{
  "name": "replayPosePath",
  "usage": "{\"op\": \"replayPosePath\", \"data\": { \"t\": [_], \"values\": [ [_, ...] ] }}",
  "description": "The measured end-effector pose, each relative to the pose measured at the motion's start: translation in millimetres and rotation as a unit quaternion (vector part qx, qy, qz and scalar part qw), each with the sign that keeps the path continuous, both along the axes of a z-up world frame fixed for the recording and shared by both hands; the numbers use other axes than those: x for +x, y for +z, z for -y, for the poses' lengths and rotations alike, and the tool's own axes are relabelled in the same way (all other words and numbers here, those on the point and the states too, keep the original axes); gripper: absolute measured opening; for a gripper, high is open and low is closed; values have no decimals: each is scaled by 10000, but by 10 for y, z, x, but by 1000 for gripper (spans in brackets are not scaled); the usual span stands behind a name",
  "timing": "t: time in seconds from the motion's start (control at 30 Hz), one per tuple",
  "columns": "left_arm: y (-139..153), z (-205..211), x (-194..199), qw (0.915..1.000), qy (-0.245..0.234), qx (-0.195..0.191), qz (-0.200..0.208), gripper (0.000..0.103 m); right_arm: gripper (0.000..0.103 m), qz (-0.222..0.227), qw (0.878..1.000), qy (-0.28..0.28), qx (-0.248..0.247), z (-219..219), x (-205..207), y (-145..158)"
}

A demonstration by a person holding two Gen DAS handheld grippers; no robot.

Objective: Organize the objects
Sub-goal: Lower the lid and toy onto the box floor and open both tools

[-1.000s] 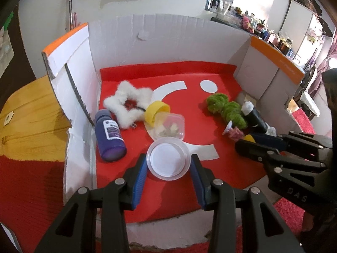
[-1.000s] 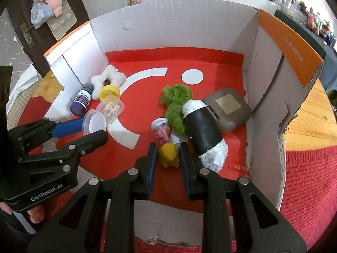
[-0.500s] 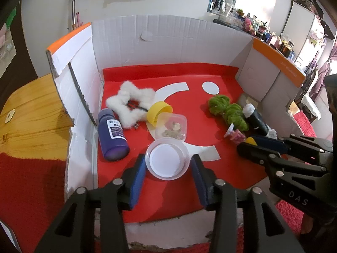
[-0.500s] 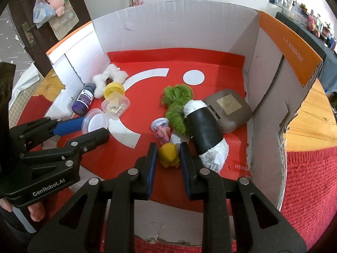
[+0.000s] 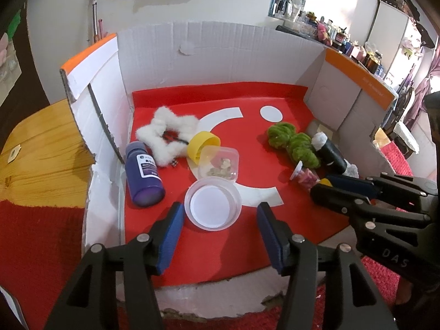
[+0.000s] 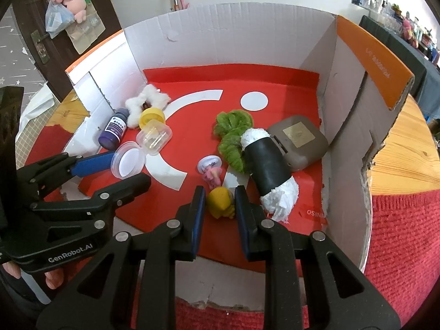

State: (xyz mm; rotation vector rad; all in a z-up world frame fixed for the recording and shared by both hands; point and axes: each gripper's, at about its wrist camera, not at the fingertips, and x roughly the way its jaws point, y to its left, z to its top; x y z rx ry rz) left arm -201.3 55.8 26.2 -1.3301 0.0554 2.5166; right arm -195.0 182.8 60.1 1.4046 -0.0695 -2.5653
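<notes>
At the near edge of the cardboard box [image 5: 225, 60], my left tool [image 5: 218, 221] stands about half open; its jaws have just been opening, and the clear round tub [image 5: 212, 204] sits on the red liner [image 5: 302, 220] between the blue pads, free of both. My right tool [image 6: 218, 202] is clamped narrow on the yellow toy [image 6: 220, 201], low over the liner's near right. To finish well, I judge the left tool should back straight out so neither pad nudges the tub, while the right lifts the toy clear of the pink figure [image 6: 211, 174] and black roll [image 6: 265, 165] beside it. Farther in lie the purple bottle [image 5: 143, 173], the clear container with its yellow lid [image 5: 202, 147], the green fuzzy item [image 5: 291, 140] and white star [image 5: 167, 134].
</notes>
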Motion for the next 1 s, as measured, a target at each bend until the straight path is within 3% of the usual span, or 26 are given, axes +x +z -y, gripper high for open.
{"op": "replayPosePath", "data": {
  "t": [0.43, 0.9, 1.0],
  "values": [
    [114, 9, 126, 9998, 65, 50, -180, 60, 25, -115, 9999, 23, -99, -3, 114, 94],
    [276, 125, 315, 9984, 296, 5, -483, 69, 25, -349, 9993, 28, -142, 23, 297, 254],
    [282, 126, 354, 9982, 296, -24, -521, 71, 32, -401, 9991, -25, -104, 20, 329, 274]
  ]
}}
